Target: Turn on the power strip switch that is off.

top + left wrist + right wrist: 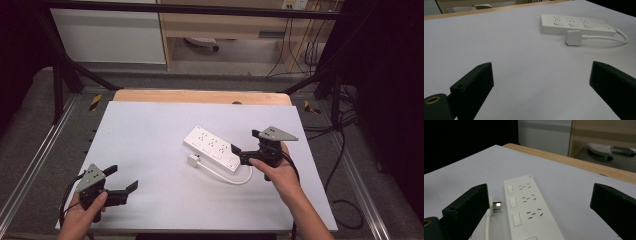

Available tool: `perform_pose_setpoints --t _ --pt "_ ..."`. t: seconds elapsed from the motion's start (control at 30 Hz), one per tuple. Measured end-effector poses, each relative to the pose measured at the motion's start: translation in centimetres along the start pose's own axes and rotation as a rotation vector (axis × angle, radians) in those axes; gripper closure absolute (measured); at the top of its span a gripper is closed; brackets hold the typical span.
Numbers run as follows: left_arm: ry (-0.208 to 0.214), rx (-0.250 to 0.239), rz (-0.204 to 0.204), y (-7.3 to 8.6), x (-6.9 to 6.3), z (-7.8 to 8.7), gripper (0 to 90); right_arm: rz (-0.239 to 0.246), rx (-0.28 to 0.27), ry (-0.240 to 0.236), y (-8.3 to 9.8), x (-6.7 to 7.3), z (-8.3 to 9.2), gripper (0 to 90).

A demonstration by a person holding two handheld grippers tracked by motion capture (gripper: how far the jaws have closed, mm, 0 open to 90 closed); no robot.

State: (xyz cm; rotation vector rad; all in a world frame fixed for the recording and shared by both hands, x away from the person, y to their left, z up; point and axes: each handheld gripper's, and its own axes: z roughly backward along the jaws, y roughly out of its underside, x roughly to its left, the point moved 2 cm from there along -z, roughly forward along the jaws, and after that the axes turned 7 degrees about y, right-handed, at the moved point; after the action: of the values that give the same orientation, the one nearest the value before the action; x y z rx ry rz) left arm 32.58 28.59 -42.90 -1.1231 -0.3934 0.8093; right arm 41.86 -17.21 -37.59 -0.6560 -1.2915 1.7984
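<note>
Power strip: the white power strip (211,147) lies flat on the white table (150,150), right of centre, slanted, its three socket groups facing up (each group has a switch beside it in the right gripper view).
Cable: the white cable (230,177) leaves the strip's near end, loops on the table and runs back along the strip's near side.
Plug: the white plug (193,160) lies on the table just beside the strip's long near edge — prongs visible in the right gripper view (496,205).
Right gripper: the right gripper (239,151) sits at the strip's near end, held in the person's right hand (277,170); its jaws stand wide apart with the strip between them in its own view, not pressed on it — nothing is gripped.
Left gripper: the left gripper (122,179) is at the table's near left corner in the left hand (85,212), well apart from the strip; its jaws are spread wide over bare table and hold nothing.
</note>
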Motion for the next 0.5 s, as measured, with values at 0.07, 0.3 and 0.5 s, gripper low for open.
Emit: perform_pose_setpoints --t 0.07,0.3,0.5 --pt "0.000 0.000 0.000 0.0 0.0 0.0 5.5 0.003 -0.017 0.019 0.0 -0.5 1.0 2.6" --pt "0.002 0.000 -0.001 0.0 -0.1 0.0 5.5 -0.020 -0.080 0.097 0.9 -2.6 4.9 2.6" --pt "0.002 0.003 -0.001 0.0 -0.1 -0.1 5.5 -0.041 -0.088 0.172 3.8 -4.7 8.2 2.9"
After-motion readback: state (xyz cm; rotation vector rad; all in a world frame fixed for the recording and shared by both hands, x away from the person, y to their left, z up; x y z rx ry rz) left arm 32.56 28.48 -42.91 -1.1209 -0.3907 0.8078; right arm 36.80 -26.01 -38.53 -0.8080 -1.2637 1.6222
